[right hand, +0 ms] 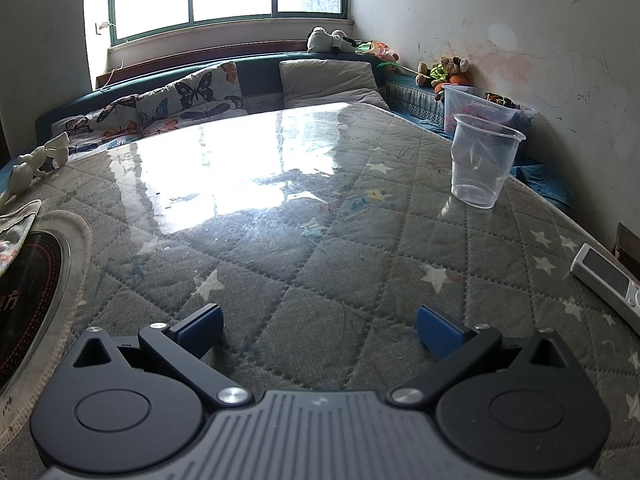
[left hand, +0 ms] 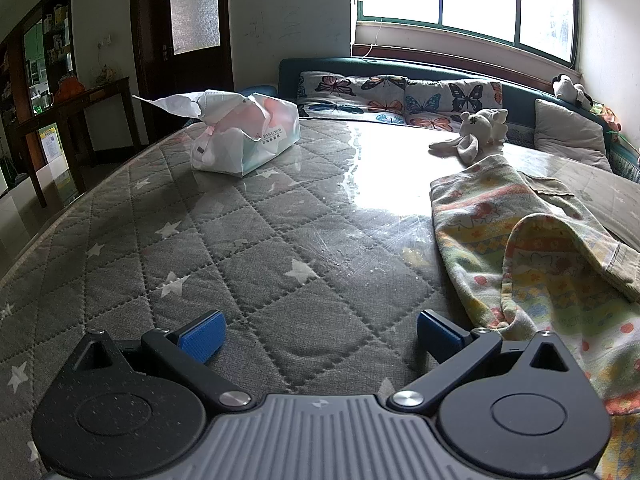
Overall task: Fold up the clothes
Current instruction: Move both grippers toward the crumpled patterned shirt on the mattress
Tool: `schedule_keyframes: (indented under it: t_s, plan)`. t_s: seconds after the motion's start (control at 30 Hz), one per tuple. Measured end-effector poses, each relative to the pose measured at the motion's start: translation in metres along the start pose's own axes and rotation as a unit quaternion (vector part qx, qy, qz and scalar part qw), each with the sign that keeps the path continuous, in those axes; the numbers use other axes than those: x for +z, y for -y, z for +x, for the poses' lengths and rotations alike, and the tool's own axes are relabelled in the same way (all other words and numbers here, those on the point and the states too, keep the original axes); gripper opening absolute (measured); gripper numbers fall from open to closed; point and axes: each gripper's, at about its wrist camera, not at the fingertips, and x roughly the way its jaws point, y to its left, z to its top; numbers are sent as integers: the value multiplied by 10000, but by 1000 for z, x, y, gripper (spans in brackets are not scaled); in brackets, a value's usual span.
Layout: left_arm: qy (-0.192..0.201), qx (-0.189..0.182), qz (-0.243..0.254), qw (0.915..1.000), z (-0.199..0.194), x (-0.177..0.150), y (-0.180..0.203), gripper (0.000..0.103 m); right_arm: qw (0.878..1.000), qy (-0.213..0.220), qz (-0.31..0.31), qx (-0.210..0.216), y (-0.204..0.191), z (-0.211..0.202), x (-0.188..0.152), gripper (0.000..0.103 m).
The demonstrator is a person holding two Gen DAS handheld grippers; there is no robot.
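A pastel printed garment [left hand: 496,236] lies rumpled on the quilted grey star table cover [left hand: 240,248], at the right of the left wrist view, with one part folded up near the camera. A khaki piece [left hand: 592,232] lies on its far right side. My left gripper [left hand: 318,336] is open and empty, just left of the garment's near edge. My right gripper [right hand: 319,330] is open and empty over bare table cover [right hand: 320,248]. In the right wrist view only a corner of the garment [right hand: 16,220] shows at the far left edge.
A tissue pack [left hand: 244,136] and a white soft toy [left hand: 476,132] sit on the far part of the table. A clear plastic cup [right hand: 482,160] stands at the right, a remote [right hand: 608,284] near the right edge. A round inset cooktop [right hand: 28,288] lies at the left. A sofa with butterfly cushions [left hand: 400,98] is behind.
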Motion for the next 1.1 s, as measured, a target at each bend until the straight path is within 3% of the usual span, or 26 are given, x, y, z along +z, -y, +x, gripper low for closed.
schedule_keyframes:
  t_s: [0.53,1.1]
  plan:
    - [-112,98,-7,9999,-23,-16,14,103,9996,-12,-148,240,-3,-20,-17,103]
    - [-230,57,149,9996,-67,-44,26,103,9929,53,-484,1088,-42,-87,-51,103]
